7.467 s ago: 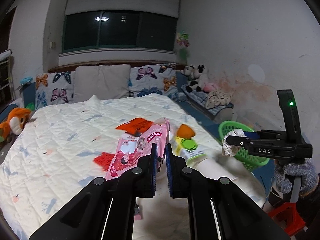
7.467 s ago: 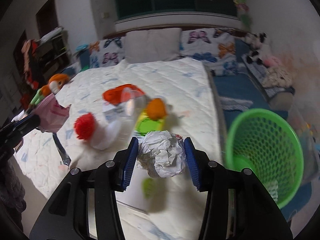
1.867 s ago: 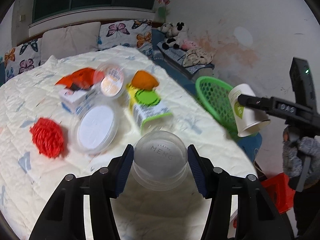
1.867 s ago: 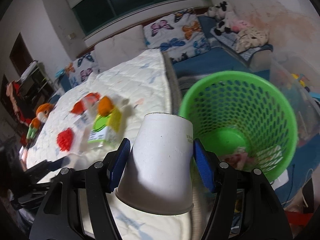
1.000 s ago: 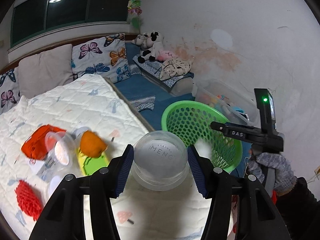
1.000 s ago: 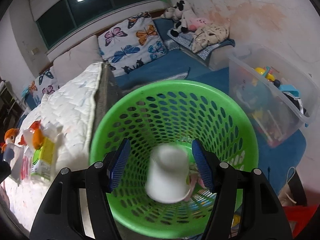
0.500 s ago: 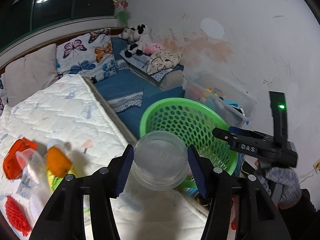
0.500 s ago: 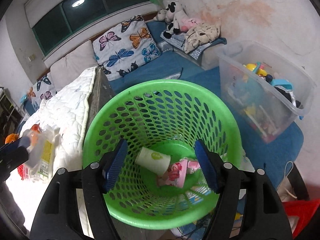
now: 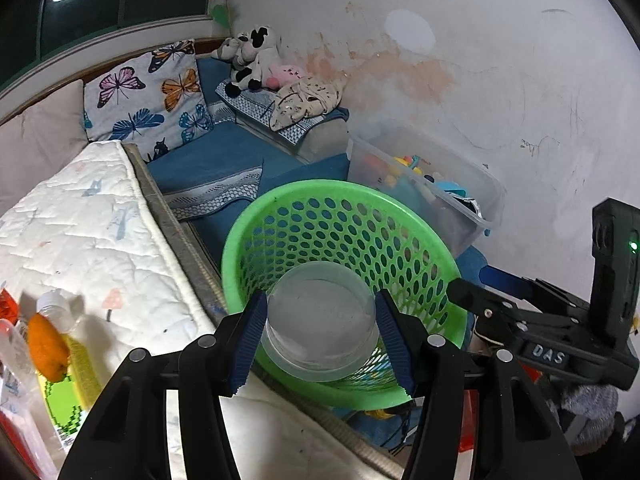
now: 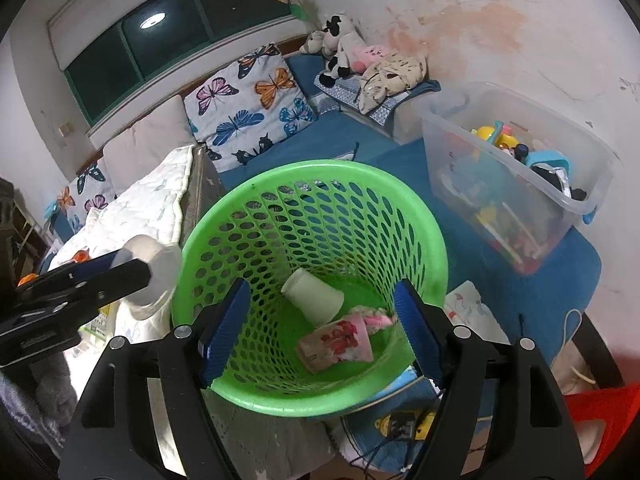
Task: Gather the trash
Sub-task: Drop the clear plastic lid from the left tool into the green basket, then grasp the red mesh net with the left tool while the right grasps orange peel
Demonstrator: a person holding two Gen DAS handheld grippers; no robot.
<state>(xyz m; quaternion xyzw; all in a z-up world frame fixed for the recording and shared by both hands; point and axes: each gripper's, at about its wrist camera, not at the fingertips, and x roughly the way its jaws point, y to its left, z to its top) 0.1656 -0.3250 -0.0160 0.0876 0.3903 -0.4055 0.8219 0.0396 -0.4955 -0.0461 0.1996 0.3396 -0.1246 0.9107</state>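
While left gripper [image 9: 320,334] jaws pinch the clear cup [image 9: 320,324], hiding basket [image 9: 280,216] depths, right gripper [image 10: 322,330] jaws spread.

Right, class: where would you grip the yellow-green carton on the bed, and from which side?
Probably pinch the carton by its long edges, at the green near half, from above: it lies flat on the bed; an orange lump covers its far end.

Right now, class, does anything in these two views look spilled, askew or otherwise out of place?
Nothing is spilled. The paper cup lies tipped on its side in the green basket, beside a pink wrapper, as dropped trash would. On the bed, an orange peel and a green-and-yellow carton lie uncollected. The left gripper holds a clear plastic cup upright.
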